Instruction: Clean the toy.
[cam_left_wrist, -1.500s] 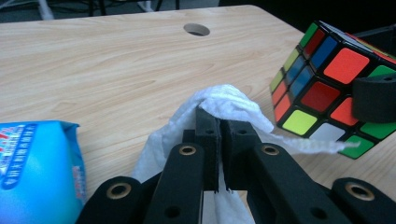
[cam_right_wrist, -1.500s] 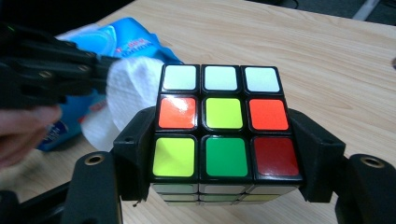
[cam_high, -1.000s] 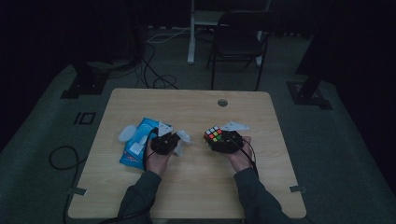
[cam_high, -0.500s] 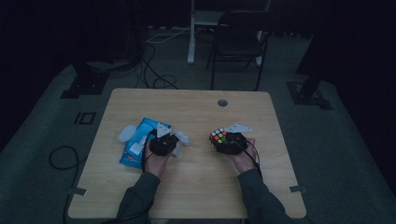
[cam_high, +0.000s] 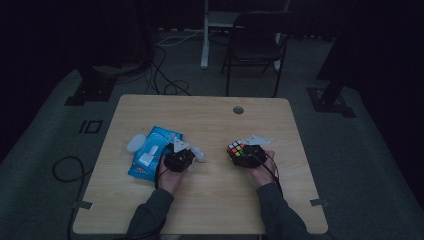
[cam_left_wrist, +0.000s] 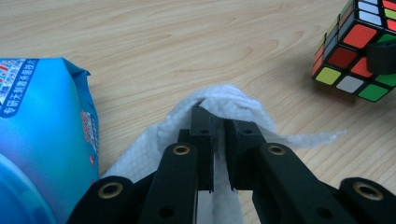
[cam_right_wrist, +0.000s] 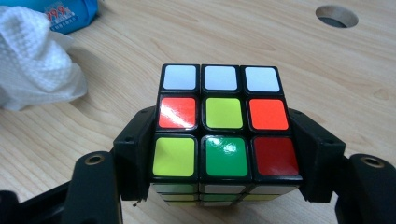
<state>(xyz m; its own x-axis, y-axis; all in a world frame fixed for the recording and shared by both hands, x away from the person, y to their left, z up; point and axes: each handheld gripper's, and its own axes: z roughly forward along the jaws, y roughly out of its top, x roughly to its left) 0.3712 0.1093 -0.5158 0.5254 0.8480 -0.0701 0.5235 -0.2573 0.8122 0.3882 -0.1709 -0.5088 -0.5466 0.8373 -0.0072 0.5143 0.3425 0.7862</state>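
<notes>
A scrambled puzzle cube (cam_right_wrist: 223, 135) sits clamped between the two jaws of my right gripper (cam_right_wrist: 224, 154), held just above the wooden table (cam_high: 215, 125). In the high view that cube (cam_high: 236, 149) is right of centre with the right gripper (cam_high: 246, 155) behind it. My left gripper (cam_left_wrist: 218, 140) is shut on a white wet wipe (cam_left_wrist: 224, 100), which bunches around the fingertips and trails down between them. From above, the left gripper (cam_high: 181, 159) and its wipe (cam_high: 198, 153) lie beside a blue wipe packet (cam_high: 152, 155). The cube (cam_left_wrist: 359, 51) is at the upper right of the left gripper view.
The blue wipe packet (cam_left_wrist: 37, 135) lies close on the left of the left gripper. A white lid or cap (cam_high: 135, 143) rests by the packet's left edge. A round cable hole (cam_high: 238, 109) is in the table's far side. A chair (cam_high: 255, 45) stands beyond the table.
Both hands have barely shifted. The right gripper with the cube has moved slightly right and toward the person. The left gripper keeps hold of the wipe.
</notes>
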